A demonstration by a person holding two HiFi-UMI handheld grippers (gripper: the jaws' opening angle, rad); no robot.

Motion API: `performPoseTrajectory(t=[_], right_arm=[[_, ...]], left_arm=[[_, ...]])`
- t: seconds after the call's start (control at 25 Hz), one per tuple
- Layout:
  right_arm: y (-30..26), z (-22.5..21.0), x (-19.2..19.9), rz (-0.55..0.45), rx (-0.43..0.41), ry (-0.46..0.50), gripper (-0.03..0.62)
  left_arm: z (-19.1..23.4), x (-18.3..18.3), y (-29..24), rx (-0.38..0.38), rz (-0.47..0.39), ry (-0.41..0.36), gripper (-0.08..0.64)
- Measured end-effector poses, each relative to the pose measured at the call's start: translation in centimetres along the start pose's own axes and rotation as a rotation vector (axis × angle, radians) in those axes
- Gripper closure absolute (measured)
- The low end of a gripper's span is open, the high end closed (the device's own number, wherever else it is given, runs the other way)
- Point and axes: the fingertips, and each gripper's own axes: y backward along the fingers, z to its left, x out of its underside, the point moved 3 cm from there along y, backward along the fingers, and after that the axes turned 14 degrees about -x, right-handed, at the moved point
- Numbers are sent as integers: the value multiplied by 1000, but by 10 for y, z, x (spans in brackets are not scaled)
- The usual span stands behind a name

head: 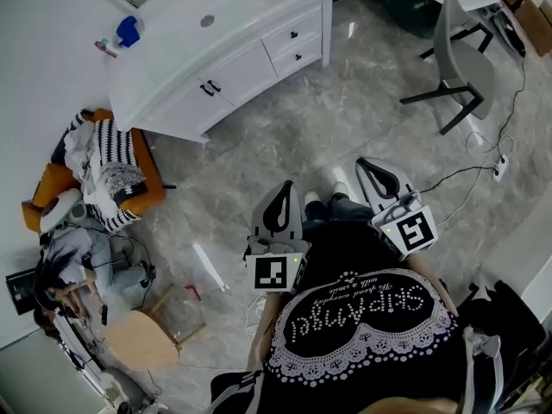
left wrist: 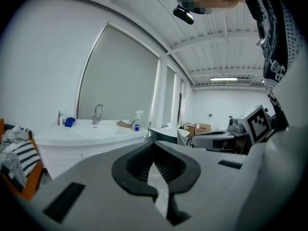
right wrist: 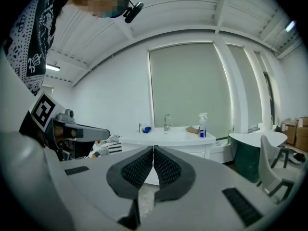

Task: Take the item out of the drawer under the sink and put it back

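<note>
The person is holding the left gripper (head: 280, 188) and right gripper (head: 373, 164) well apart from the sink cabinet (head: 185, 89), both with jaws pressed together, empty. Its drawers (head: 293, 46) are sitting shut, hiding any item.

Left claw (left wrist: 154, 146), right claw (right wrist: 153, 150): both closed, empty.

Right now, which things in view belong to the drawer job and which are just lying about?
Job: sink cabinet; its closed drawers; left tool and right tool, both shut and empty.

Lying about: clothes pile; grey chair; spray bottle; blue cup; round stool.
</note>
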Motion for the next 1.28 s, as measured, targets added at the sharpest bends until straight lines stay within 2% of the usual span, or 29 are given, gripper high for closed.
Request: performPoseTrajectory(t=[0.2,0.32,0.44,0.76,0.96,1.28], right_arm=[[13,-16,-2,5,-18,-16,572],[20,-25,-4,-16,-48,-28,572],[30,-37,3,-10,-42,-34,572],[52,-53,6,-41,-60,-41,571],[42,-56,7,-34,-107,-59,572],[-12,-84,3,45,-71,-63,572]], left_arm=[[-19,0,-7,5,11,-3,555],[-32,-1,-13,14,-1,24,555],[-44,10,-18,26,24,26,555],[-70,10,-31,74,20,38,555],[-67,13,-48,92,45,54,555],[-36,-1,-102,104,54,67,555]])
